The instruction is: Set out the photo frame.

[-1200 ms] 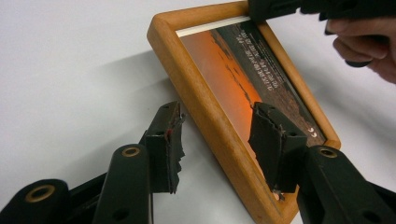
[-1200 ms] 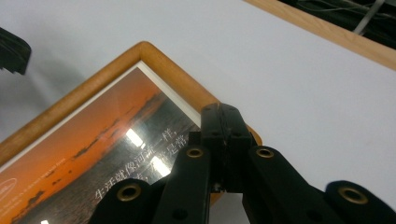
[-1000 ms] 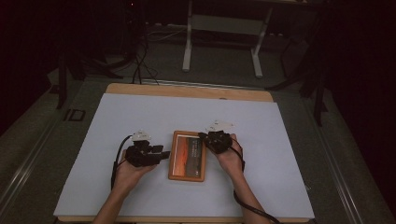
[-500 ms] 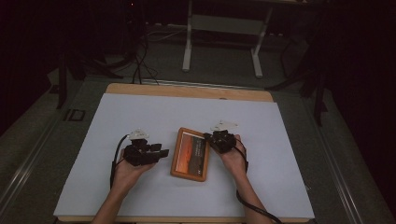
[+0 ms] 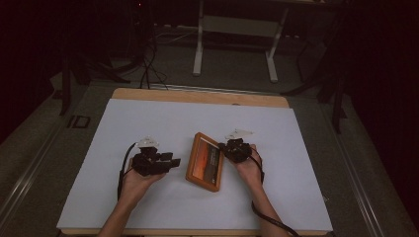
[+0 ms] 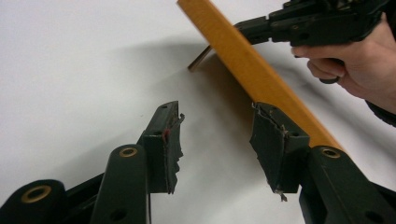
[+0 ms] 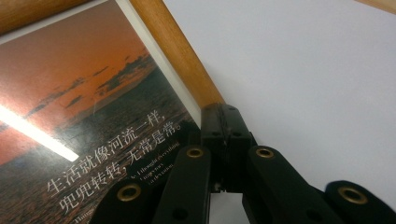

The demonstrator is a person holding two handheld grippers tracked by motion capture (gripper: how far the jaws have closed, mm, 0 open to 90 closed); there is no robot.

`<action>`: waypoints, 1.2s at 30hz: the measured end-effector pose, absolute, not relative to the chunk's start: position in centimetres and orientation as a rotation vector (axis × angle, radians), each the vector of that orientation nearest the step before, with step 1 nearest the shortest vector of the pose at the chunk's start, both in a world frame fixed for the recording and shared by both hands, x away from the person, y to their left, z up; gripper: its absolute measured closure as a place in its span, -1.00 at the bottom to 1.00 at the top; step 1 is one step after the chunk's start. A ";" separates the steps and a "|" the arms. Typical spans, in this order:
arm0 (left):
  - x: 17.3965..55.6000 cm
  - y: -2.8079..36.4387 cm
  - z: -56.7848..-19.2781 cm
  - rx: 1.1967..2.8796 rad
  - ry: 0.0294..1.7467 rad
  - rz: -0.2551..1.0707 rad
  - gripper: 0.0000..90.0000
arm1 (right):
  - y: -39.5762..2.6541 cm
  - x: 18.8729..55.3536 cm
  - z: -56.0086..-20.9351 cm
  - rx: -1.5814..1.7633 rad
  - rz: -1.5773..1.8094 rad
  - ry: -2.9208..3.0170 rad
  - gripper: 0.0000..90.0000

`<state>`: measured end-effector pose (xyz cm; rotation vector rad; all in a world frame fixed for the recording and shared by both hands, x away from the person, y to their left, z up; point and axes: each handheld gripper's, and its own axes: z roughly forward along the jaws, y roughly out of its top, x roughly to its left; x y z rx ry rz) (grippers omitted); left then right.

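Gripping a wooden picture frame by its edge

Closing on the wooden rail, the right gripper [image 7: 223,122] clamps the picture frame [image 5: 205,161], whose sunset print carries white Chinese characters. The left gripper [image 6: 217,140] stands spread and empty just beside the tilted frame. From above, the frame's long axis runs away from the person across the white desk [image 5: 163,123].

Wooden picture frame [image 5: 205,162] holding a sunset seascape print with white Chinese text. It sits mid-desk [image 5: 163,123], its right side raised and tilted off the surface.
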<state>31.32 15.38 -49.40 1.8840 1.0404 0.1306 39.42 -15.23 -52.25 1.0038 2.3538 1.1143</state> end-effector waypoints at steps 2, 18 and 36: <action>31.2 15.2 -49.2 1.888 1.029 0.129 0.16 | -15.3 39.5 -52.3 1.004 1.115 2.356 0.99; 30.3 13.4 -48.4 1.905 1.010 0.096 0.09 | -15.4 39.4 -52.4 1.012 1.142 2.346 0.99; 30.0 10.7 -49.8 1.932 1.046 -0.021 -0.24 | -15.5 39.3 -52.5 1.009 1.148 2.344 1.00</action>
